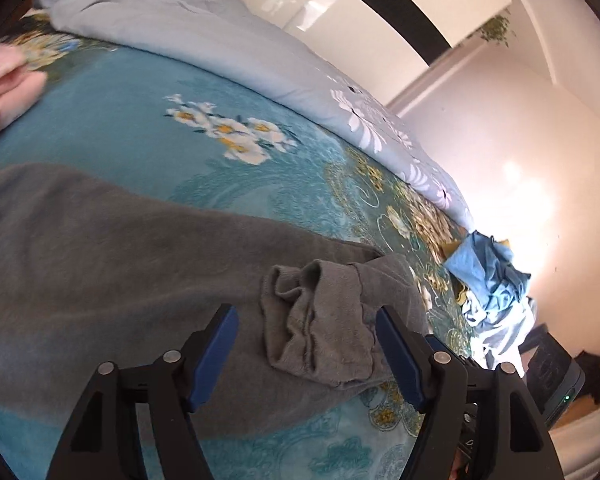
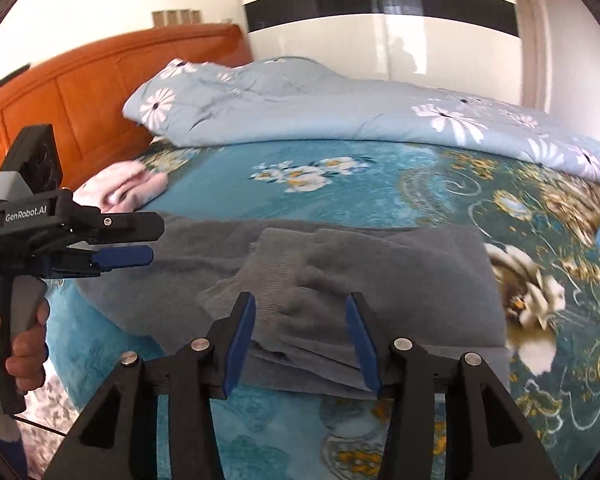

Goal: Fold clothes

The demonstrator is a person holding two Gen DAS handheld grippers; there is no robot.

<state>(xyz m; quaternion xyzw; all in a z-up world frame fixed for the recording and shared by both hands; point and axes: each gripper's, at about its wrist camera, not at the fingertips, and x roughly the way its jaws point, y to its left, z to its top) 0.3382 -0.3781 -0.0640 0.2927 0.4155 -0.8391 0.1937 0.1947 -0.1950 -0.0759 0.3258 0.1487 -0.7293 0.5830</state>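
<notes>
A grey sweater [image 1: 100, 248] lies spread on the teal floral bedspread [image 1: 112, 120]. Its folded sleeve ends in a ribbed cuff [image 1: 320, 320]. My left gripper [image 1: 306, 332] is open, and the cuff lies between its blue pads [image 1: 216, 352] without being clamped. In the right wrist view the sweater [image 2: 380, 272] has a sleeve folded across its body. My right gripper [image 2: 302, 324] stands open over the sweater's near edge, nothing pinched. The left gripper [image 2: 152, 240] shows at the left, held by a hand [image 2: 24, 344], above the sweater's left end.
A pale blue flowered duvet [image 2: 340, 112] is bunched along the bed's far side. A pink garment [image 2: 128, 188] lies near the orange headboard [image 2: 80, 92]. A crumpled blue garment [image 1: 488, 280] sits at the bed's right end by the wall.
</notes>
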